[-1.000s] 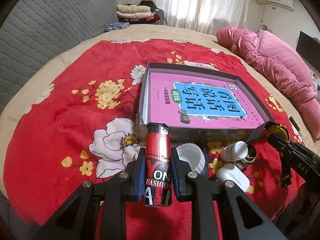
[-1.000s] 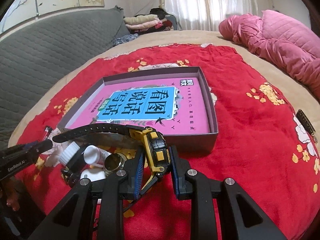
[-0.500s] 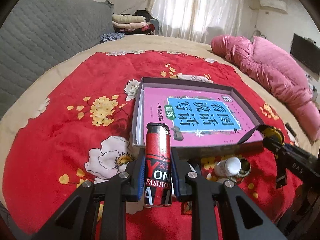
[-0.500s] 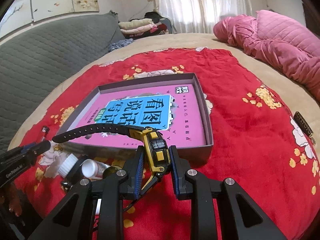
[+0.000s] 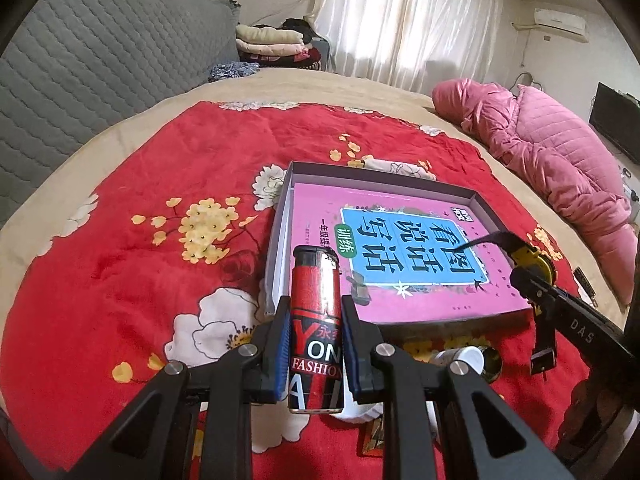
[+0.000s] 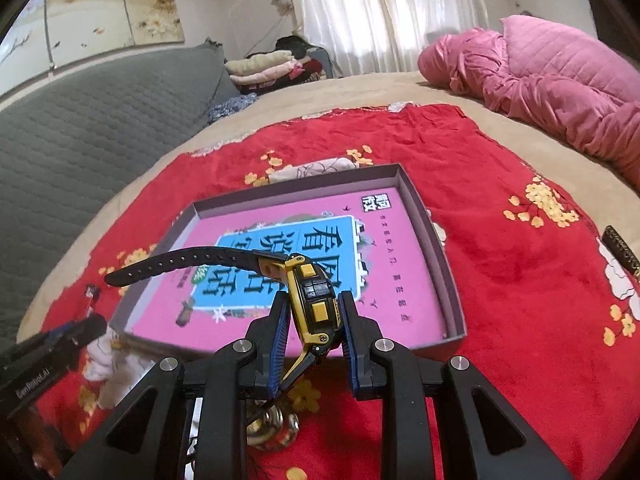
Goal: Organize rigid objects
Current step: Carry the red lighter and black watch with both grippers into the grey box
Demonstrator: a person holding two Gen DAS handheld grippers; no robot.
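My left gripper is shut on a red lighter and holds it above the near left corner of a shallow grey box. A pink book lies inside the box. My right gripper is shut on a yellow and black watch with its strap stretching left over the box. The watch also shows in the left wrist view, at the box's near right corner.
A red floral blanket covers the bed. A small white bottle and a metal tin lie in front of the box. A pink quilt lies at the right, a grey headboard at the left.
Both grippers have risen and moved forward toward the box, each still holding its object. The small items in front of the box now sit lower in view.
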